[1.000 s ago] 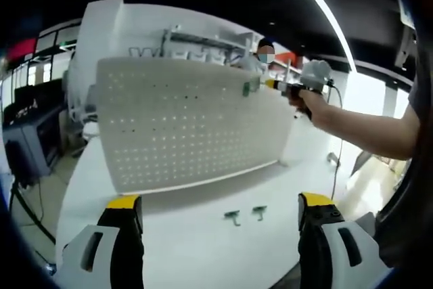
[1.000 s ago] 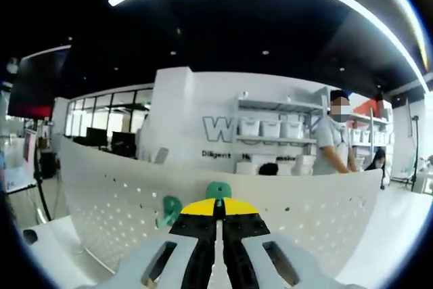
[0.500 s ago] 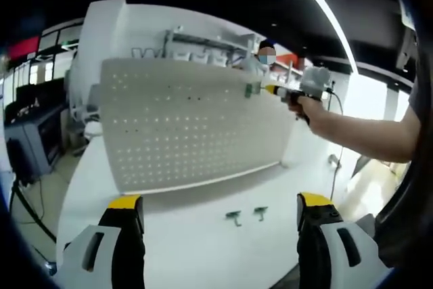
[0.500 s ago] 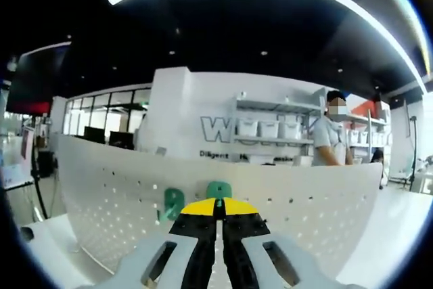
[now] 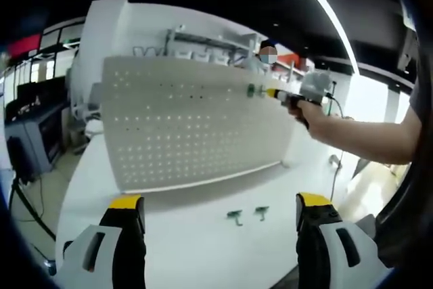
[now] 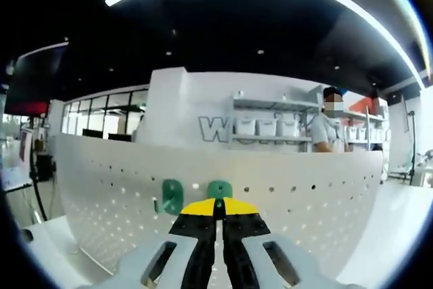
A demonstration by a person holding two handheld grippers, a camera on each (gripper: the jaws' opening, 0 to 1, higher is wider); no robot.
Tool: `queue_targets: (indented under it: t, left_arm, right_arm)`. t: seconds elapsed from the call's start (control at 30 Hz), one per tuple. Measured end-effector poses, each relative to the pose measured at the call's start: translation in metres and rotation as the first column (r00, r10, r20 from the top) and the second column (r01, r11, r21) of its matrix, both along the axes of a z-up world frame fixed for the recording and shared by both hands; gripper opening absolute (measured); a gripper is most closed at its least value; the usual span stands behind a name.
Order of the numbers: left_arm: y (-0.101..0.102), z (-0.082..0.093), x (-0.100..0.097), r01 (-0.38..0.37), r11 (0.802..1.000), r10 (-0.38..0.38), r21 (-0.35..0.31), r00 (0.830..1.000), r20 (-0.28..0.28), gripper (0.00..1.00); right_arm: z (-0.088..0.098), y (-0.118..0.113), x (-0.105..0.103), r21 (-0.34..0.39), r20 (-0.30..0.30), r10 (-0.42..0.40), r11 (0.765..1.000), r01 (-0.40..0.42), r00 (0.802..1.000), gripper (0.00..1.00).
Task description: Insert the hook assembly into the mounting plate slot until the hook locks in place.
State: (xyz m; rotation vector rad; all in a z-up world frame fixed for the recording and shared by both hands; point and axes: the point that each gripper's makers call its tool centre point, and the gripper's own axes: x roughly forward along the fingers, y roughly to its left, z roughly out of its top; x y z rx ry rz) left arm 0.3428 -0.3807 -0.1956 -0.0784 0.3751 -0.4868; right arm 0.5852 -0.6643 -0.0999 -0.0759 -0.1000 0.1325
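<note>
A white perforated mounting plate (image 5: 189, 126) stands upright on the white table (image 5: 183, 241). My right gripper (image 5: 272, 92), held by a person's hand, is at the plate's upper right. It is shut on a green hook (image 6: 219, 189) that rests against the plate's (image 6: 298, 201) face. A second green hook (image 6: 172, 195) hangs on the plate just left of it. In its own view the right gripper (image 6: 216, 205) has its yellow-tipped jaws pressed together. Two more green hooks (image 5: 234, 216) (image 5: 260, 212) lie on the table in front of the plate. My left gripper (image 5: 220, 202) is open, low over the table.
A person (image 6: 326, 133) stands behind the plate by white shelving (image 6: 270, 126) with bins. Desks with monitors (image 5: 30, 133) are on the left. A cable (image 5: 336, 160) hangs from the right gripper. The table's edge (image 5: 64, 208) runs down the left.
The right gripper has carried its hook up and in toward the plate, level with the hung hook beside it. The left gripper stays open and still.
</note>
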Motion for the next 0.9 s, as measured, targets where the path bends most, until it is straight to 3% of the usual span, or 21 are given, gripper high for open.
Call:
queue_targets:
  t: [0.23, 0.37, 0.4, 0.43, 0.47, 0.67, 0.9]
  left_arm:
    - [0.002, 0.001, 0.0, -0.004, 1.0, 0.004, -0.004, 1.0, 0.0, 0.93]
    - [0.004, -0.003, -0.001, -0.002, 1.0, 0.002, 0.01, 1.0, -0.009, 0.91]
    - [0.003, -0.002, -0.001, -0.001, 1.0, 0.002, 0.011, 1.0, -0.009, 0.91]
    - [0.002, -0.002, -0.001, 0.0, 1.0, 0.0, 0.003, 1.0, -0.009, 0.92]
    - [0.001, -0.001, -0.001, 0.0, 1.0, 0.0, -0.007, 1.0, -0.008, 0.93]
    - [0.001, 0.001, -0.004, 0.003, 1.0, -0.003, -0.009, 1.0, -0.004, 0.95]
    - [-0.005, 0.002, -0.008, 0.016, 1.0, -0.016, -0.018, 1.0, -0.001, 0.96]
  right_arm:
    - [0.001, 0.001, 0.001, -0.032, -0.01, -0.006, 0.999, 0.006, 1.0, 0.0]
    - [0.0, 0.002, 0.002, -0.05, -0.048, -0.006, 0.999, 0.003, 0.999, 0.02]
    - [-0.002, 0.002, 0.003, -0.036, -0.069, -0.004, 0.999, 0.001, 0.998, 0.02]
    - [-0.004, 0.002, 0.004, 0.021, -0.098, 0.01, 1.0, -0.008, 0.995, 0.04]
    - [0.0, -0.001, 0.005, 0.041, -0.084, 0.005, 0.999, -0.002, 0.996, 0.07]
    - [0.009, -0.004, -0.003, 0.003, -0.062, -0.011, 1.0, 0.011, 0.998, 0.19]
    - [0.028, -0.006, -0.016, 0.003, -0.031, 0.013, 1.0, -0.013, 0.999, 0.2]
